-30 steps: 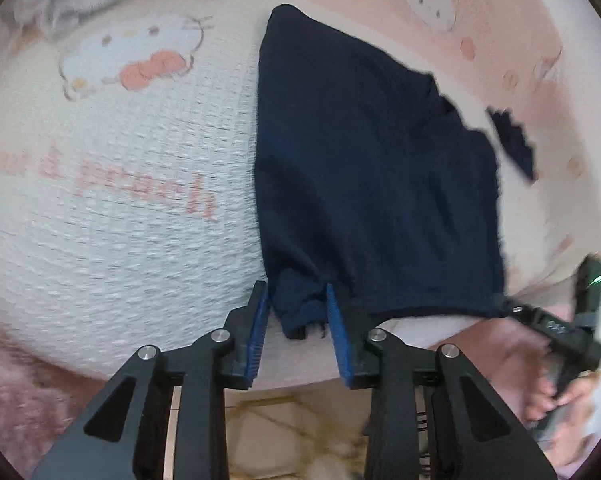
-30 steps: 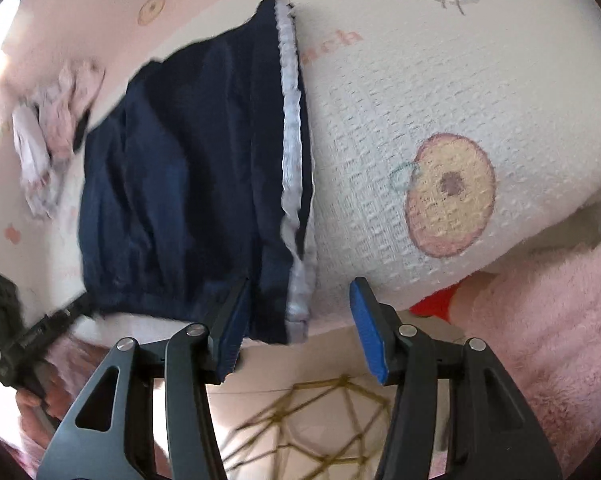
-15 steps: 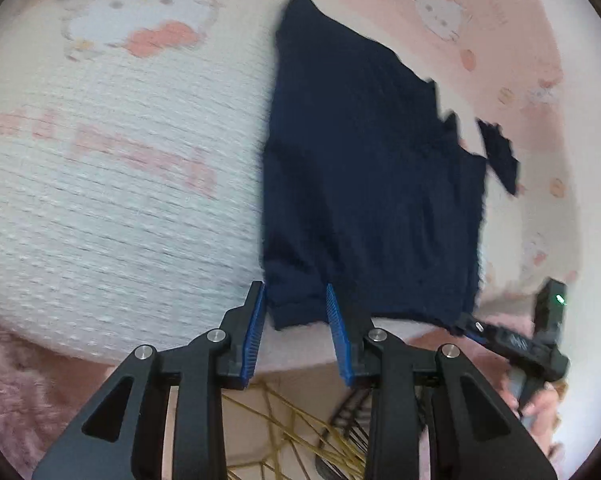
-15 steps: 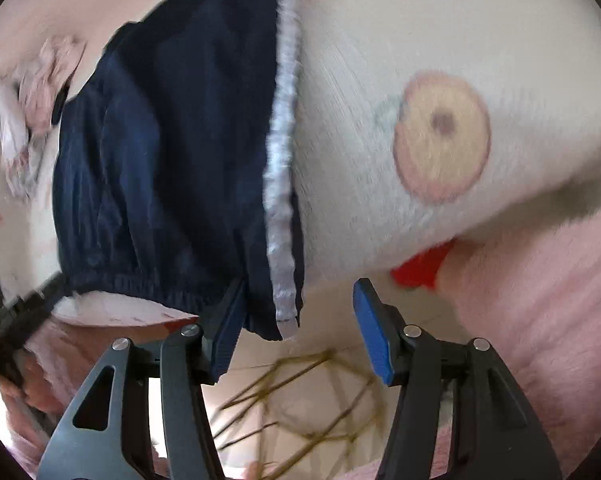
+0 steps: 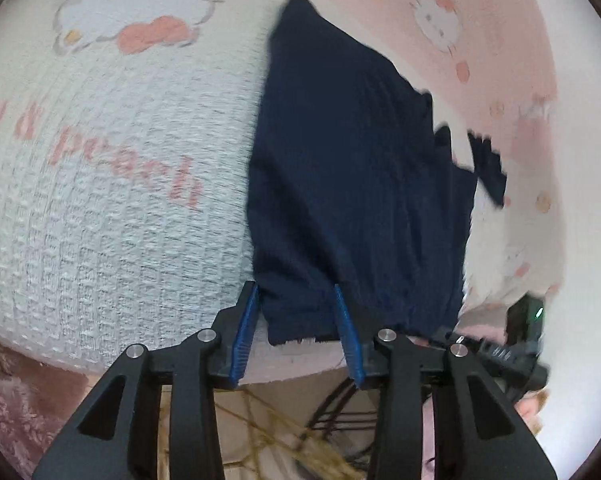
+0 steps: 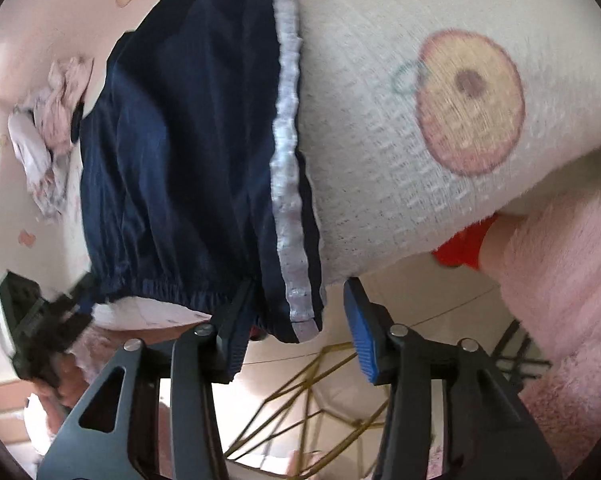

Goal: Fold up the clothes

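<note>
Fingers (image 5: 247,320) of the left gripper (image 5: 296,322) and right gripper (image 6: 296,320) stand parted, unclenched, over a bed edge covered by a cream waffle blanket (image 5: 100,240). Navy shorts (image 5: 352,184) lie flat on it, their near hem hanging between each pair of fingers.

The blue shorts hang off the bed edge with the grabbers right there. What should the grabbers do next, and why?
Probably close both grippers on the waistband corners. The navy shorts lie flat, their near edge hanging between the open fingers of the left gripper and the right gripper, so neither seems to have a hold yet.
</note>
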`<state>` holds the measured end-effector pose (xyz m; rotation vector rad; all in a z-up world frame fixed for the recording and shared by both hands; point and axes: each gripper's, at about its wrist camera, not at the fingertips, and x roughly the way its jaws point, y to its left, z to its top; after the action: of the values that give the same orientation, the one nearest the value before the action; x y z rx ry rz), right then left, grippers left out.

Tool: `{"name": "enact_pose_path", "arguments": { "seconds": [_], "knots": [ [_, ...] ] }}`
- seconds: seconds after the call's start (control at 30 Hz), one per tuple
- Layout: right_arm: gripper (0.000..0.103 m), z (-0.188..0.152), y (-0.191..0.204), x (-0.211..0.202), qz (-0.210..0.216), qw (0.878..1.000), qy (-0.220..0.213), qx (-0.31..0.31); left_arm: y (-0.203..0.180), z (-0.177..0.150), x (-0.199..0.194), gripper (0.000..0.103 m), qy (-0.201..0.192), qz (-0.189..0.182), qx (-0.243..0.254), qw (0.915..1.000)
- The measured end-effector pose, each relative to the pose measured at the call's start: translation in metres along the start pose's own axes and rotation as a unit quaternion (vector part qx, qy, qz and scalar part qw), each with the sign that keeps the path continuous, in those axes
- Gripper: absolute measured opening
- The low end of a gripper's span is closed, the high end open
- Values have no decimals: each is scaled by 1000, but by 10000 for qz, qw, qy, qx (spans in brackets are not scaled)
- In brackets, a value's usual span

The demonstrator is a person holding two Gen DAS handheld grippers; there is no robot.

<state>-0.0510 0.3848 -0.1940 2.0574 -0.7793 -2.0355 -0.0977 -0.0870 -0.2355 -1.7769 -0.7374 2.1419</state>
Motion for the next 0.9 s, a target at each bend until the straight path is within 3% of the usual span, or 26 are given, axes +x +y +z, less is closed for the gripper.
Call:
{"name": "enact_pose_path", "arguments": {
  "seconds": [0.07, 0.13, 0.3, 0.33, 0.37, 0.4, 0.47, 0.6, 0.67, 0.7, 0.73, 0.8, 0.9],
  "knots": [
    [44, -3, 0, -4, -39, 10000, -30, -83, -4, -1, 1, 42, 28, 58, 96, 9999],
    [35, -7, 4, -8, -107, 9996, -101, -251, -7, -1, 5, 42, 87, 101, 150, 9998],
    [24, -16, 19, -17, -339, 9960, -358, -742, -22, 0, 10, 42, 253, 708, 816, 9938],
    [23, -18, 21, -19, -393, 9951, -395, -820, -23, -1, 9, 38, 200, 804, 889, 9926],
    [22, -20, 22, -20, -449, 9941, -426, -889, -24, -2, 8, 23, 129, 826, 918, 9923],
    [20, -22, 24, -21, -505, 9931, -457, -958, -23, -3, 6, 15, 81, 771, 903, 9929],
    [18, -25, 25, -30, -498, 9917, -584, -1034, -19, -3, -1, 10, -10, 451, 711, 9964],
    [11, -20, 40, -54, -94, 9890, -898, -1174, -15, -2, -24, 10, -323, 10, 485, 9983],
    [10, -7, 32, -64, 671, 9922, -753, -726, -19, 7, -28, 10, -345, -23, 528, 9980],
    [10, -3, 26, -71, 1209, 9898, -637, -404, -22, 11, -30, 10, -356, -40, 549, 9978],
    [10, -9, 27, -83, 1475, 9862, -676, -337, -24, 15, -32, 10, -368, -56, 571, 9977],
    [10, -30, 33, -110, 1735, 9798, -895, -441, -28, 23, -36, 10, -390, -90, 613, 9973],
    [10, -34, 44, -134, 1545, 9778, -1147, -829, -35, 36, -42, 10, -423, -140, 677, 9967]
  ]
}}
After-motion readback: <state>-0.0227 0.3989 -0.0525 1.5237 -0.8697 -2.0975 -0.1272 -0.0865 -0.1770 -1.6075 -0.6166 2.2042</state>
